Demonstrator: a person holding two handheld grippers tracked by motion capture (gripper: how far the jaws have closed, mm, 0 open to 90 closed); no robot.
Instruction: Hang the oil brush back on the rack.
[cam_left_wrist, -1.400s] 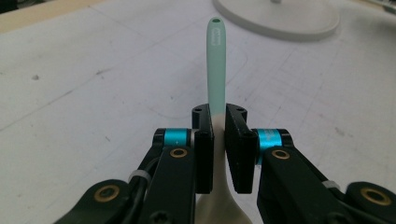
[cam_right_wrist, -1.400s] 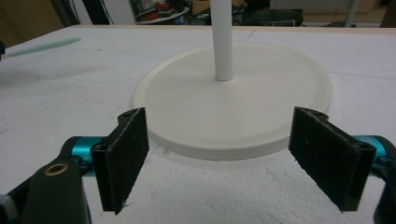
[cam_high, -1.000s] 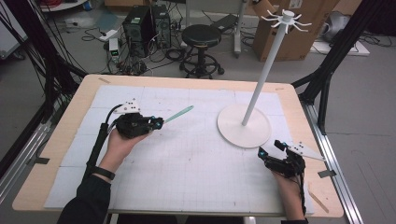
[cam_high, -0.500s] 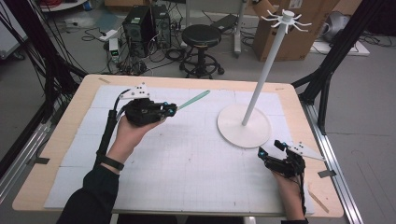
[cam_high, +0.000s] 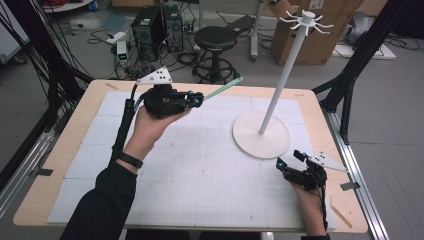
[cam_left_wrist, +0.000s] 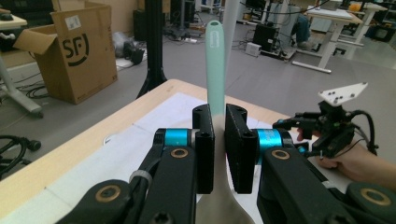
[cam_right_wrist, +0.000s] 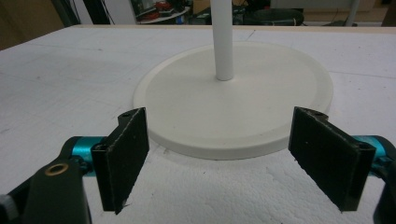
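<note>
High view, read from the left: the left tool (cam_high: 197, 99) has risen from low over the table (cam_high: 200, 170) to well above it and has slid toward the top of the frame, carrying the spoon (cam_high: 222, 89) with it. The jaws are clamped on the spoon near its bowl end, and the mint-green handle points up and to the right, toward the stand (cam_high: 272, 100). That lift suggests the spoon is being brought up to the stand's hooks (cam_high: 306, 21), though the handle tip is well short of them, so the hanging step is not yet done.

In the left gripper view the spoon's handle (cam_left_wrist: 215, 65) rises straight between the black jaws. It looks like smooth, matte plastic or silicone, flat and narrow with a rounded tip; whether the tip has a hanging hole is hard to tell at this sharpness. The bowl end at the bottom of the frame is paler, almost cream.

Moving right, the stand is a slim white pole on a broad, round, flat base (cam_right_wrist: 243, 107) with a raised lip, topped by a ring of thin curved hooks. The table carries a white gridded sheet with a foam-like, grainy surface.

At lower right the right tool (cam_high: 289, 159) has kept its place, resting on the table just beside the base, jaws spread wide with nothing between them.
</note>
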